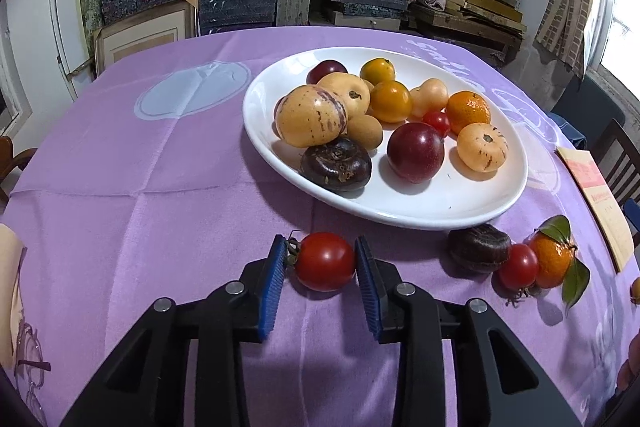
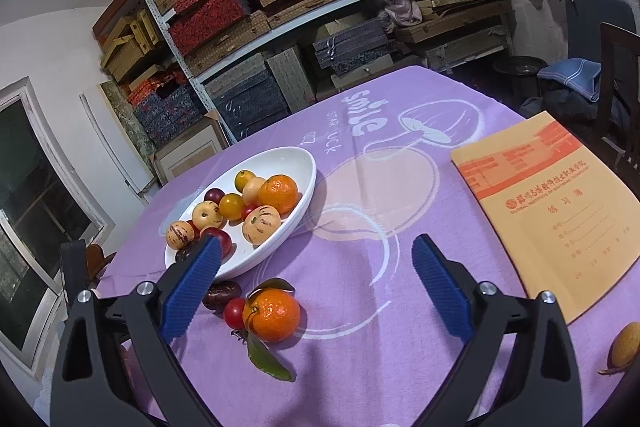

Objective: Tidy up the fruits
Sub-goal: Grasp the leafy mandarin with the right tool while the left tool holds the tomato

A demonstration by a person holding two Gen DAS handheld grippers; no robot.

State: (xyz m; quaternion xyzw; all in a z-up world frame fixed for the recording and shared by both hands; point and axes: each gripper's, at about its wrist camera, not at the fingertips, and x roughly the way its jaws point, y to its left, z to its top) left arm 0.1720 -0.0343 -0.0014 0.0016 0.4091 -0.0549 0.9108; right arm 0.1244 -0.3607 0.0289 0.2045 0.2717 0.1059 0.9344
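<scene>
Left gripper (image 1: 321,269): jaws narrow, bracketing a red tomato (image 1: 325,261) on the tabletop just in front of the white plate (image 1: 460,203); contact uncertain. Right gripper (image 2: 316,283): jaws wide, empty, right of the plate.

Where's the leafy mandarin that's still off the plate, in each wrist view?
Left wrist: leafy mandarin lies low at the right edge, beside a small tomato.
Right wrist: leafy mandarin sits low and left of centre, between the fingers.
Shared landmark: white plate.
</scene>
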